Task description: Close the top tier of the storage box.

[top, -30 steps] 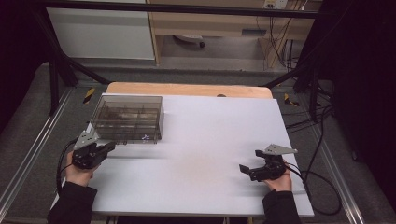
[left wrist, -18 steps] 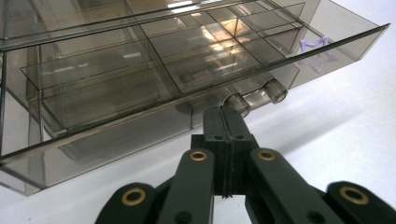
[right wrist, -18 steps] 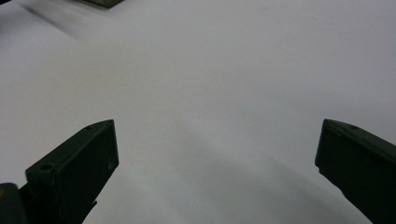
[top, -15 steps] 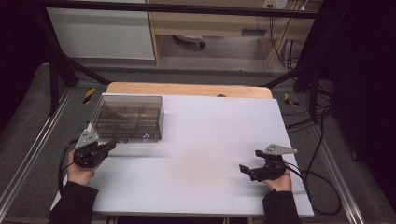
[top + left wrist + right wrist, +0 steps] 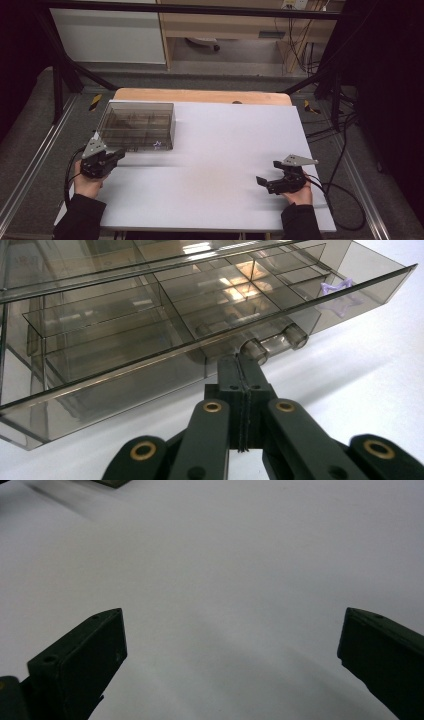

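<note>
A smoky clear plastic box [image 5: 137,125] with several compartments and a shut lid stands at the far left of the white table [image 5: 225,150]. In the left gripper view the box [image 5: 150,315] is close ahead, with a small purple star [image 5: 340,295] at its right front corner. My left gripper [image 5: 119,155] lies just in front of the box. Its jaws are shut flat against each other, and the left gripper [image 5: 244,359] tips sit at the round knuckles on the box's front edge. My right gripper [image 5: 261,181] rests at the near right, open; under the right gripper [image 5: 232,625] there is bare table.
A wooden board [image 5: 200,96] runs along the table's far edge. Cables [image 5: 340,195] trail off the right side by the metal frame. A wide stretch of white tabletop separates the two hands.
</note>
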Available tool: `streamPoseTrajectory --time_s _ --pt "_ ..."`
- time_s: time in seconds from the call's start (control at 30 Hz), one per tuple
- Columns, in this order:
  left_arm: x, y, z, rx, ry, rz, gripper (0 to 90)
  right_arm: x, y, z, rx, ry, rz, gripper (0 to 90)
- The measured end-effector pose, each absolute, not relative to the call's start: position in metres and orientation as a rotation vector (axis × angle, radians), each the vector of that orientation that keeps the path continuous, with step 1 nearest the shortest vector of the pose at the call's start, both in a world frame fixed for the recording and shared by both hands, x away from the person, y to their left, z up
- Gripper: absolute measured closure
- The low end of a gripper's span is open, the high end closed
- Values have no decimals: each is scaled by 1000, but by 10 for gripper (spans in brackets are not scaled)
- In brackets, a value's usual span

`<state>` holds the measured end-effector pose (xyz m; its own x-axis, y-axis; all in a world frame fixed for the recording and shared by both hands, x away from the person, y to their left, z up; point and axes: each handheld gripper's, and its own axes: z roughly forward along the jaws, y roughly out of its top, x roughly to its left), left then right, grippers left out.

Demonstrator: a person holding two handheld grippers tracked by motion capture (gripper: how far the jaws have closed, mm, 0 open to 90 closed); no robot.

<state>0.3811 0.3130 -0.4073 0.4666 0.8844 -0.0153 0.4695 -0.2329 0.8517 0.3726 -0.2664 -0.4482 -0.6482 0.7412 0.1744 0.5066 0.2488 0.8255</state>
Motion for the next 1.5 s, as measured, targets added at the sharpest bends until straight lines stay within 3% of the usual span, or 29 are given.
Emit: streamPoseTrajectory --time_s 1.5 --pt "394 311 -405 1836 1153 652 896 372 -267 -448 1160 2272 1352 1"
